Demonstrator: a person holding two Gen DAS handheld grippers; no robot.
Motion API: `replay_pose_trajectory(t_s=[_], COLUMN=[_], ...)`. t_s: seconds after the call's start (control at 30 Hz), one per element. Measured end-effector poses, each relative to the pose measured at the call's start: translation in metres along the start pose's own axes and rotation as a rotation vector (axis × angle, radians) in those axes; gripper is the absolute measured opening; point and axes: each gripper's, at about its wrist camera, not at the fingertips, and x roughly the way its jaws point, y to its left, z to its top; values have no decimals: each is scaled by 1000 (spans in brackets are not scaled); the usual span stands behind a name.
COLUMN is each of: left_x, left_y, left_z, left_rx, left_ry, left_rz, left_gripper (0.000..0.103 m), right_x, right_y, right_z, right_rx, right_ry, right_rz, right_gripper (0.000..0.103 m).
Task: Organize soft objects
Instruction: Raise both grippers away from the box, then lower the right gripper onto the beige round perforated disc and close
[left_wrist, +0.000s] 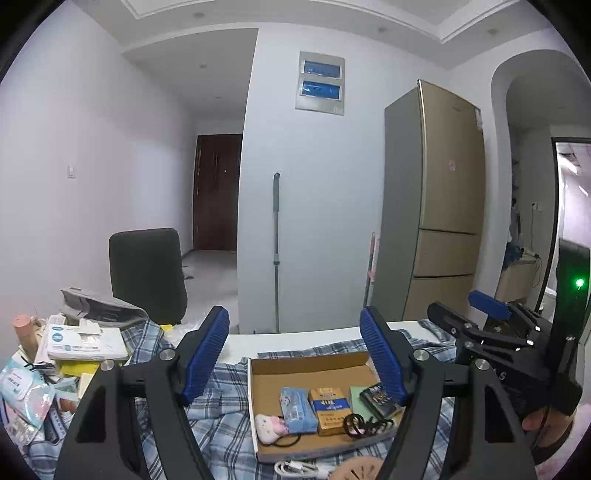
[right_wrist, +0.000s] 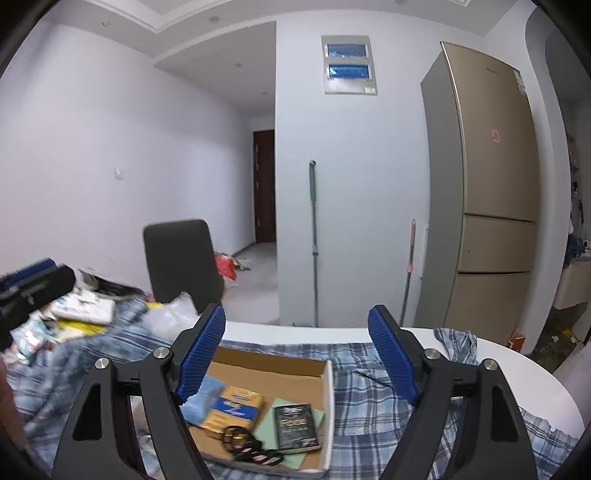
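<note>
An open cardboard box (left_wrist: 314, 363) lies on a blue plaid cloth (left_wrist: 221, 421) below both grippers. It holds a blue tissue pack (left_wrist: 297, 410), a yellow pack (left_wrist: 328, 408), a black packet (left_wrist: 380, 397), a pink and white plush (left_wrist: 269, 424) and a black cord (left_wrist: 364, 424). My left gripper (left_wrist: 293, 332) hangs open above the box with nothing between its blue pads. My right gripper (right_wrist: 297, 332) is also open and empty, over the box (right_wrist: 266, 362) and its yellow pack (right_wrist: 236, 406) and black packet (right_wrist: 295, 424). It shows at the right edge of the left wrist view too, held by a hand (left_wrist: 546, 424).
A heap of tissue packs and pouches (left_wrist: 85, 343) covers the table's left side. A black chair (left_wrist: 147, 273) stands behind it. A mop handle (left_wrist: 276, 251) leans on the wall and a gold fridge (left_wrist: 439, 206) stands at the right. The white table rim (right_wrist: 535, 365) curves at the right.
</note>
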Motion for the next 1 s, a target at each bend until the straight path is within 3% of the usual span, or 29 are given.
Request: replay_pose_trajectory(t_s=[0.17, 0.33, 0.43, 0.63, 0.73, 1.0], left_x=[-34, -53, -58, -46, -36, -22], left_y=[5, 7, 14, 23, 28, 42], left_z=[-10, -34, -46, -69, -79, -92], left_rx=[-6, 28, 16, 22, 31, -32], left_ry=[-19, -3, -13, 3, 8, 67], left_rz=[-2, 8, 12, 41, 50, 37], left_gripper=[75, 75, 82, 89, 103, 103], right_x=[-39, -58, -60, -48, -42, -23], right_y=[19, 34, 41, 47, 51, 51], right_z=[7, -7, -22, -55, -71, -97], right_rx=[-6, 0, -15, -23, -43, -56], right_ry=[-28, -7, 17, 65, 90, 196], right_rz=[25, 49, 68, 92, 97, 136], right_gripper=[79, 79, 79, 79, 79, 79])
